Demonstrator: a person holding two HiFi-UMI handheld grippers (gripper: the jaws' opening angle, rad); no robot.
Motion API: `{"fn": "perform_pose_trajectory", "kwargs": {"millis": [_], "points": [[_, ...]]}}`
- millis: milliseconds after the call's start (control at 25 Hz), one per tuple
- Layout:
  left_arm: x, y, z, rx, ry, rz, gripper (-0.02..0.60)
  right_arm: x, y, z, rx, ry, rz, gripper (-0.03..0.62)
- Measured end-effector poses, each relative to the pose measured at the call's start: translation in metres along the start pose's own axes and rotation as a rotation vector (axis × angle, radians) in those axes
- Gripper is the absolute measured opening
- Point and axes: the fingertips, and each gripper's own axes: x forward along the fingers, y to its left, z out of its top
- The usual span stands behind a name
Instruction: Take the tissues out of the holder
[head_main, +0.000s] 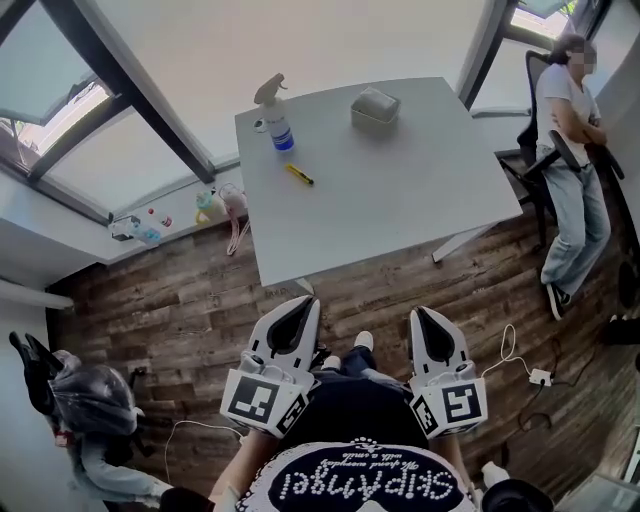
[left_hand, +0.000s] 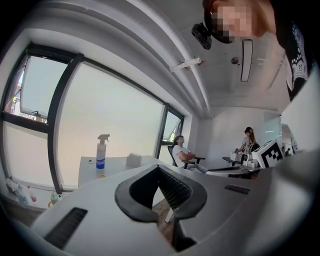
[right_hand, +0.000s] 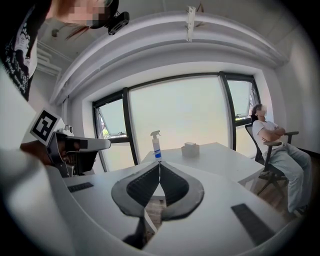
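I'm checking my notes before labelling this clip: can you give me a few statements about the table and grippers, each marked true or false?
1. The grey box-shaped tissue holder stands on the pale grey table. True.
2. The right gripper is shut on a tissue. False: its jaws are together on nothing, short of the table.
3. The white spray bottle with a blue label lies on its side. False: it stands upright.
4. A small yellow tool lies on the table, apart from the bottle. True.
5. The left gripper touches the holder. False: it is short of the table.
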Motion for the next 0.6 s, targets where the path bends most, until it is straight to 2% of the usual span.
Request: {"fn": "perform_pose_trajectory", "kwargs": {"millis": [600], "points": [[0.023, -0.033, 0.009, 0.049, -0.048, 0.057, 0.002, 0.005, -0.035, 0.008, -0.017, -0.024, 0.107, 0.012]]}}
